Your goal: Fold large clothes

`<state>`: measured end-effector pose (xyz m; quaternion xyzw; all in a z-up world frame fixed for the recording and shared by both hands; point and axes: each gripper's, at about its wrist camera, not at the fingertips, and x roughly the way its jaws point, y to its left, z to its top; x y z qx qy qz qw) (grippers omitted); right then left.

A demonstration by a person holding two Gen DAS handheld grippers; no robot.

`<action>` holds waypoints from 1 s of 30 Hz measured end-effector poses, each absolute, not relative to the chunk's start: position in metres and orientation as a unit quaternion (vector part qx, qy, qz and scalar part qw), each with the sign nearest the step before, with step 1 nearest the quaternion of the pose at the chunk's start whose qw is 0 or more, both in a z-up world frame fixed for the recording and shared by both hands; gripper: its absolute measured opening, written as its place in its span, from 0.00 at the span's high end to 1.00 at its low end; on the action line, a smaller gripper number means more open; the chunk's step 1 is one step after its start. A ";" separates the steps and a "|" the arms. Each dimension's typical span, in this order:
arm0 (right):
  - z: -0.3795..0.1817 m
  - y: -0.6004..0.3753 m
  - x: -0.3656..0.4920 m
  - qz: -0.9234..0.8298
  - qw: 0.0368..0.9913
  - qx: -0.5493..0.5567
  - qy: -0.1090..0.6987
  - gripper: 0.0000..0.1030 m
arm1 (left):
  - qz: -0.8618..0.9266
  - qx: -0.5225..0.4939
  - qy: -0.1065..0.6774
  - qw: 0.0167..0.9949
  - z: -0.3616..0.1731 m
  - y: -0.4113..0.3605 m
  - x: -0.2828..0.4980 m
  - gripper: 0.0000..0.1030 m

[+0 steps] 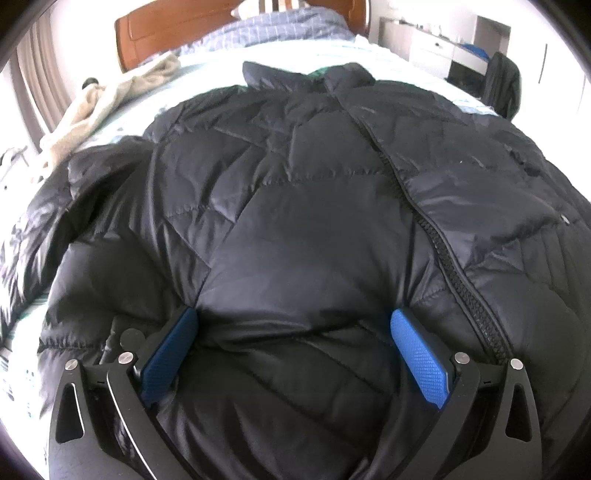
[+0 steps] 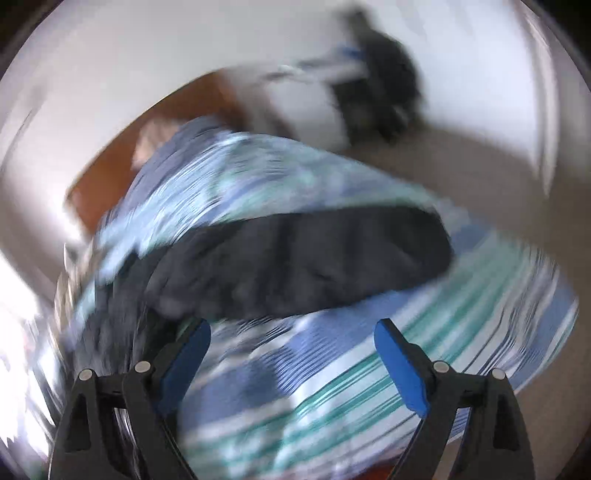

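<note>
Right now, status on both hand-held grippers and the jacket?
Left hand-held gripper open, pads pressed into black puffer jacket. Right hand-held gripper open, empty, view motion-blurred. Jacket unfolded on striped bed.

A puffer jacket (image 1: 295,206) lies spread on the bed (image 1: 388,59), collar toward the headboard (image 1: 155,33), one sleeve (image 1: 44,218) reaching the left edge. A towel (image 1: 110,99) lies near the far left corner, a quilt (image 1: 280,29) against the headboard.
</note>
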<state>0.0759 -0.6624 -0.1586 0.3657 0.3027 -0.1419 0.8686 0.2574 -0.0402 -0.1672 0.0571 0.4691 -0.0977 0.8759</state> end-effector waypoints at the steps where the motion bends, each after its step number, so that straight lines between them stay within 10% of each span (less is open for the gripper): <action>1: -0.171 -0.680 0.077 -0.149 0.852 0.408 0.292 0.13 | -0.101 0.058 0.475 0.872 -0.166 -0.041 0.260 0.00; 9: -0.222 -0.737 0.101 -0.184 0.772 0.559 0.241 0.14 | -0.110 0.043 0.452 0.884 -0.121 -0.026 0.220 0.01; 12: -0.219 -0.741 0.118 -0.210 0.776 0.538 0.256 0.73 | -0.115 0.018 0.432 0.894 -0.100 -0.013 0.194 0.01; 14: -0.205 -0.732 0.122 -0.223 0.787 0.517 0.254 0.84 | -0.118 0.002 0.420 0.900 -0.089 -0.001 0.175 0.01; 23: -0.016 -0.503 0.151 -0.003 0.968 0.133 0.213 0.87 | -0.086 -0.022 0.388 0.917 -0.069 0.038 0.140 0.01; 30: -0.039 -0.294 0.145 0.151 0.956 -0.067 0.244 0.87 | -0.115 -0.163 0.399 0.895 -0.074 0.058 0.135 0.01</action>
